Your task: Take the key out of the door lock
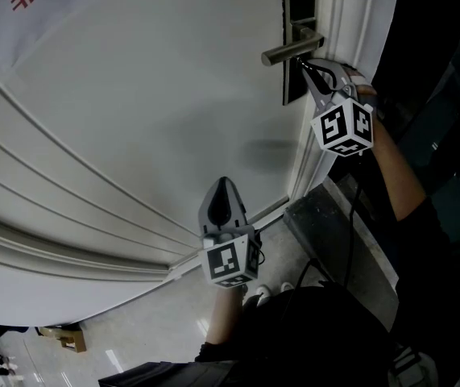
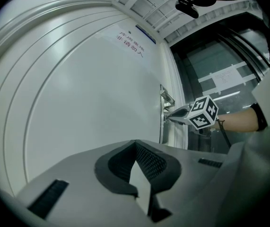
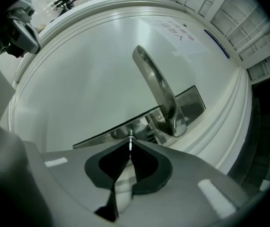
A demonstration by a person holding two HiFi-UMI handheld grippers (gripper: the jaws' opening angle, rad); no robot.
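Right gripper [image 1: 307, 65] is pinching its fingers tight on the key [image 3: 131, 139], which is sitting in the lock plate [image 3: 182, 103] right below the door handle [image 3: 154, 82]. Left gripper [image 1: 223, 186] is hanging well away from the lock, fingers pressed together on nothing
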